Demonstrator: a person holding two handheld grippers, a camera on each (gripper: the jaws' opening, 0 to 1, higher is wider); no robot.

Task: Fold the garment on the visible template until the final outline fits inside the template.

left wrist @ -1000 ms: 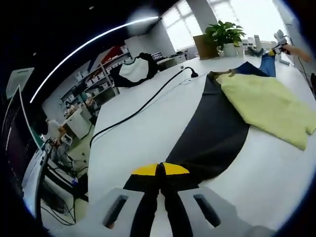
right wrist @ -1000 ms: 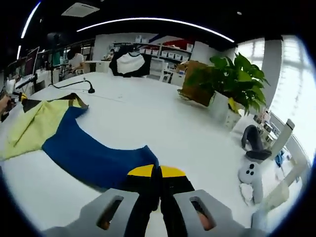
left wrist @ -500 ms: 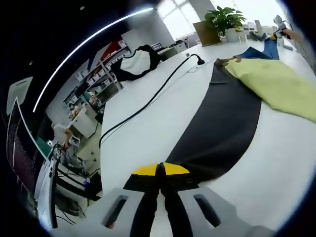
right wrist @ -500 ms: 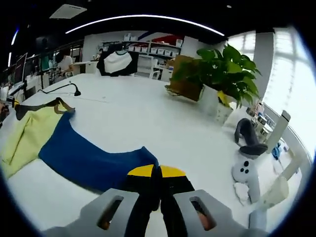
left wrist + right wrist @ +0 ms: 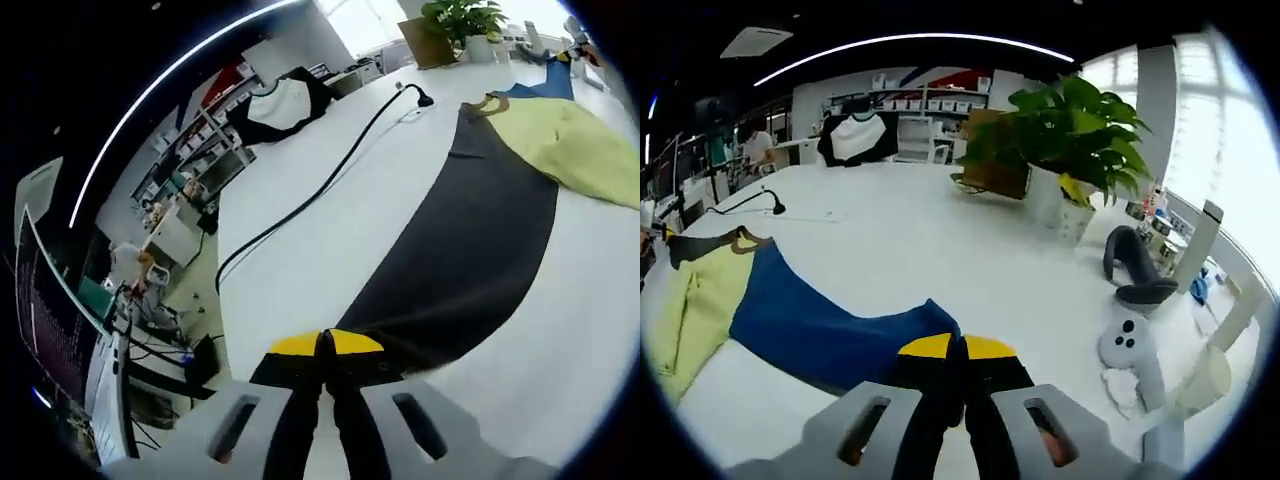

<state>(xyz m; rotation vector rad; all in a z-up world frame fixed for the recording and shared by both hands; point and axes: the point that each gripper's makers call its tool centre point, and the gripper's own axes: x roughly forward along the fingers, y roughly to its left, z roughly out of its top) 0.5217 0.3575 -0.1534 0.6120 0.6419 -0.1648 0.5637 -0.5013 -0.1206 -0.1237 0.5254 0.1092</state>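
The garment lies spread on the white table (image 5: 300, 270), with a black sleeve (image 5: 470, 250), a yellow body (image 5: 585, 150) and a blue sleeve (image 5: 830, 325). My left gripper (image 5: 326, 352) is shut on the end of the black sleeve, which stretches away from its jaws toward the yellow body. My right gripper (image 5: 956, 355) is shut on the end of the blue sleeve, with the yellow body (image 5: 695, 305) beyond it at the left. The blue sleeve's far end (image 5: 545, 85) lies past the yellow body in the left gripper view. I cannot make out a template outline.
A black cable (image 5: 320, 190) runs across the table to a small stand (image 5: 770, 205). A potted plant (image 5: 1065, 140) and a cardboard box (image 5: 990, 170) stand at the table's far side. Game controllers (image 5: 1125, 345) and a headset (image 5: 1135, 275) lie at the right. Shelves and a hanging black-and-white shirt (image 5: 855, 135) are behind.
Both views have swung: the black sleeve now stretches longer and straighter from my left gripper, and the yellow body sits farther off in each view. Both grippers stay shut on the sleeve ends.
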